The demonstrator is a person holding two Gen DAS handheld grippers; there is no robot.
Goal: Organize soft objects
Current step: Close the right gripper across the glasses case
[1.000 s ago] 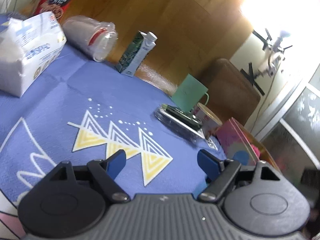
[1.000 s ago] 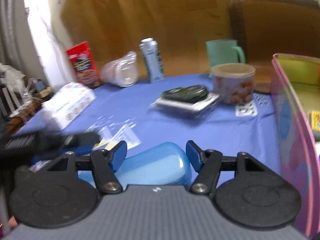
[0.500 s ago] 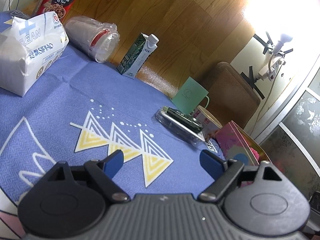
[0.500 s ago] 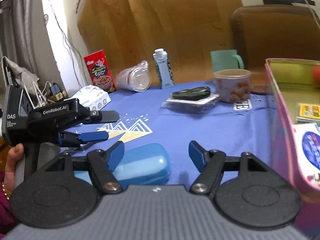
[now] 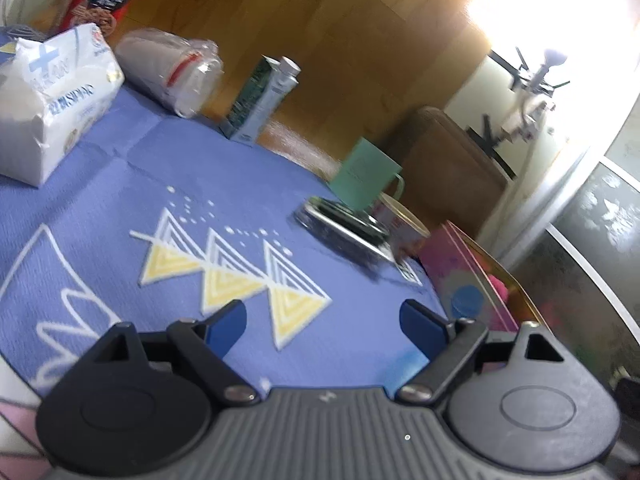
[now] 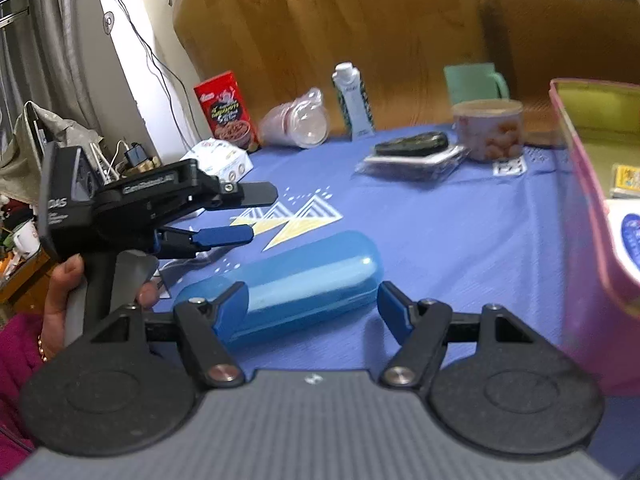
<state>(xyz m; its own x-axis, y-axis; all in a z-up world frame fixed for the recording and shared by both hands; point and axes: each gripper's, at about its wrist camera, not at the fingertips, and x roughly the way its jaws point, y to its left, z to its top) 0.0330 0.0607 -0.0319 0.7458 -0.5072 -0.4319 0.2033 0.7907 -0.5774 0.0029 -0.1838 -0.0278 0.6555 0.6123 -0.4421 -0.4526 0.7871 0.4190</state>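
Just ahead of right gripper (image 6: 312, 300), jaws wide & empty: blue case (image 6: 280, 282) on tablecloth (image 6: 460, 240), long axis crosswise to fingers. Left gripper (image 5: 322, 322), also wide, farther off.

- left gripper (image 5: 322, 322): black linkage arms, blue fingertip pads (image 5: 224, 320), silver pivot screws, ribbed grey housing between two round black discs.
- right gripper (image 6: 312, 306): same build — blue pads (image 6: 234, 308), black arms, silver screws, grey ribbed body.
- left gripper body, seen from the right wrist view: black casing with white lettering, grey handle.
- left hand (image 6: 60, 292): bare skin, magenta sleeve (image 6: 16, 356), gold bracelet at the wrist.
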